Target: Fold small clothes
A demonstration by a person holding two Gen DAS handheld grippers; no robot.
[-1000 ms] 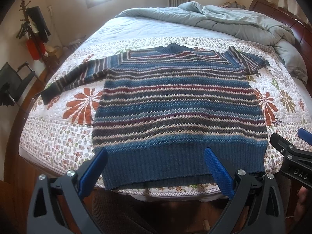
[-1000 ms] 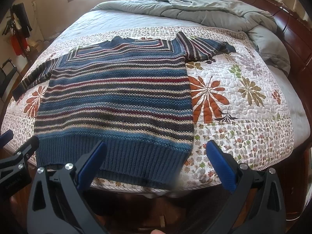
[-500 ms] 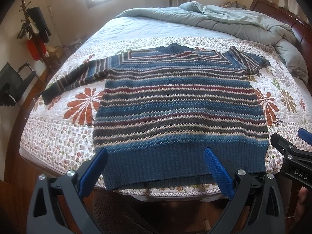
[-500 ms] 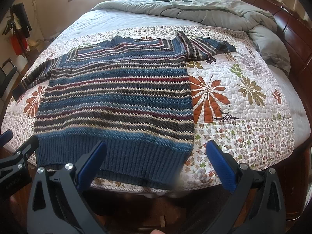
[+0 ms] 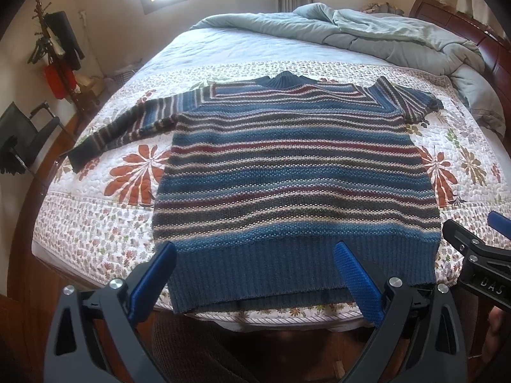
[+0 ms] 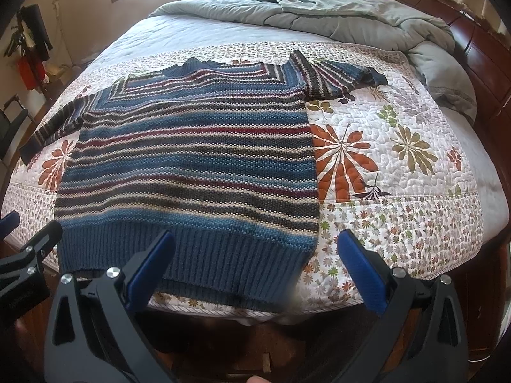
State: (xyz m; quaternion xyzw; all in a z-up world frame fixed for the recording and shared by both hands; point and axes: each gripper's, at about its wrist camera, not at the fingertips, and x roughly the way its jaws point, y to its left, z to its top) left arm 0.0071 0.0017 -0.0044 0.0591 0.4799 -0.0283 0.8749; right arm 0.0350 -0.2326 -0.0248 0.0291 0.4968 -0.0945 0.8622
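Sweater: a striped knit sweater in blue, grey, cream and dark red lies flat on the quilt, ribbed blue hem at the near edge of the bed, collar at the far side.
Left view, sleeves: the left sleeve stretches out toward the left edge; the right sleeve is short or folded, I cannot tell which.
Left view, claw: the left gripper hangs over the hem with its blue pads spread wide, holding nothing.
Left view, writing: the right gripper shows at the right edge with the letters "DAS" on its black body.
Right view, sweater: the sweater fills the left half of the quilt; a grey duvet is bunched at the far end.
Right view, claw: the right gripper stands spread apart above the hem's right corner, empty.
Right view, writing: lettering on the left gripper is too blurred to read.
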